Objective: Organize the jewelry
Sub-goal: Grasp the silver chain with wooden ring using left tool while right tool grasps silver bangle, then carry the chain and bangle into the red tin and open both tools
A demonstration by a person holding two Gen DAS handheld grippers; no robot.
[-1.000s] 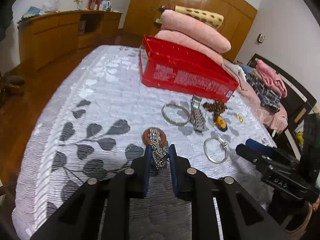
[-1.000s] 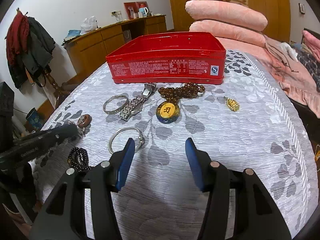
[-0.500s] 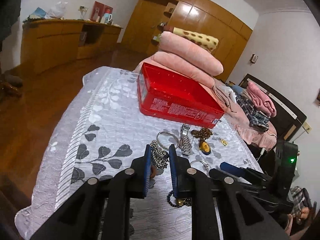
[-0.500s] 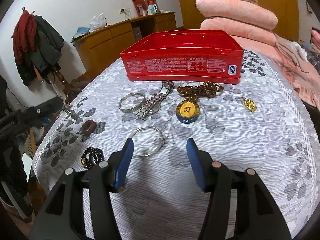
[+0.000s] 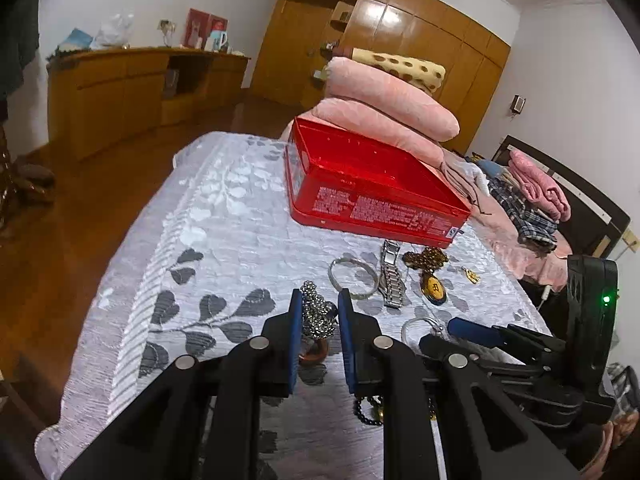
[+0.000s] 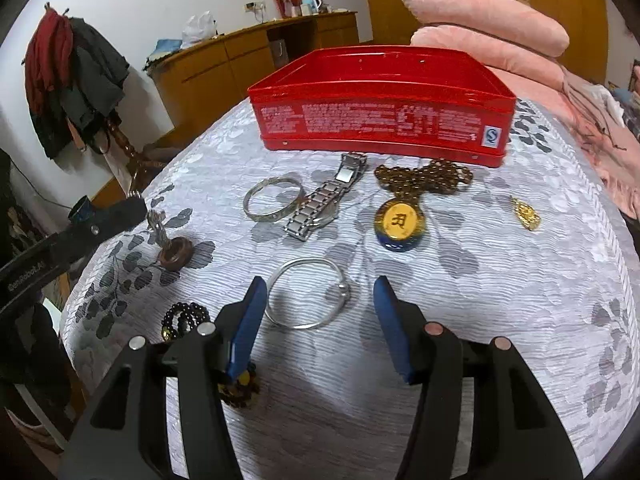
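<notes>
My left gripper point(image 5: 319, 308) is shut on a silver chain point(image 5: 316, 314) whose brown ring pendant point(image 5: 314, 354) hangs below; in the right wrist view the pendant point(image 6: 175, 253) touches the bedspread. My right gripper point(image 6: 320, 312) is open, hovering over a thin silver bangle point(image 6: 306, 292). An open red tin point(image 6: 380, 106) stands at the back. In front of it lie a silver bangle point(image 6: 274, 198), a metal watch point(image 6: 324, 204), a brown bead necklace with a yellow pendant point(image 6: 400, 220), and a small gold charm point(image 6: 526, 214).
A black bead bracelet point(image 6: 185, 318) lies near my right gripper's left finger. Pink folded blankets point(image 5: 392, 108) sit behind the tin. The bedspread's edge point(image 5: 120, 300) drops to a wooden floor at the left. A coat rack point(image 6: 72, 76) stands beyond.
My left gripper has lifted the chain off the bedspread and pulled back. My right gripper has moved forward over the thin bangle, still open.
</notes>
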